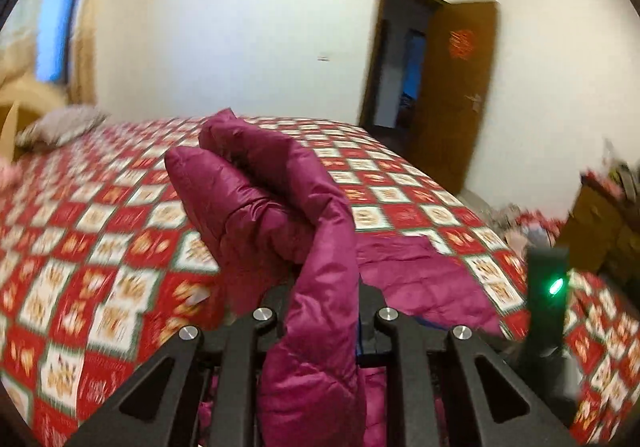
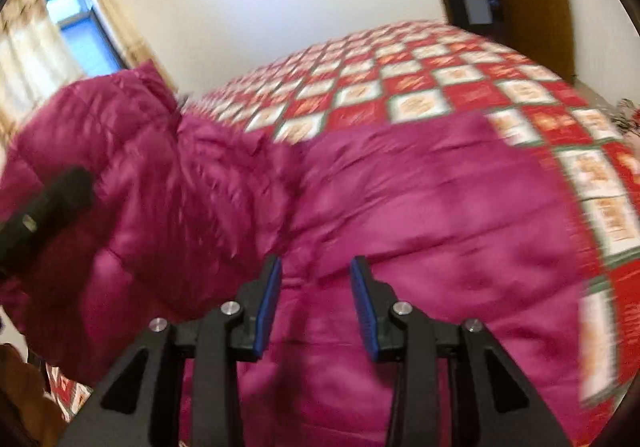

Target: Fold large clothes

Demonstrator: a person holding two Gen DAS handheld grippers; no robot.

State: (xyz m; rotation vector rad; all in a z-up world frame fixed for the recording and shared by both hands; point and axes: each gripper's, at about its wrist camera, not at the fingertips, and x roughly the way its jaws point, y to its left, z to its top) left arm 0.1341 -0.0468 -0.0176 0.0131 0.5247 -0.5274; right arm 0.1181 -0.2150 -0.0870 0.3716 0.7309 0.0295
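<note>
Left wrist view: the left hand-held gripper (image 1: 326, 311) is clamped narrow on a raised fold of the magenta quilted down jacket (image 1: 276, 199), lifted above the bed with the red-and-white chequered cover (image 1: 100, 247). Right wrist view: the same jacket (image 2: 420, 207) lies spread on the bed (image 2: 440, 87), its left part lifted; the right hand-held gripper (image 2: 316, 303) hovers over it, half-open and empty. Judged step: carrying one side across. Next, the lifted part needs laying flat and aligned.

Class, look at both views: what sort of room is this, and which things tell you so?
Most likely a home bedroom: a wide bed with a checked red cover, a pillow at its head, and a curtained window.
</note>
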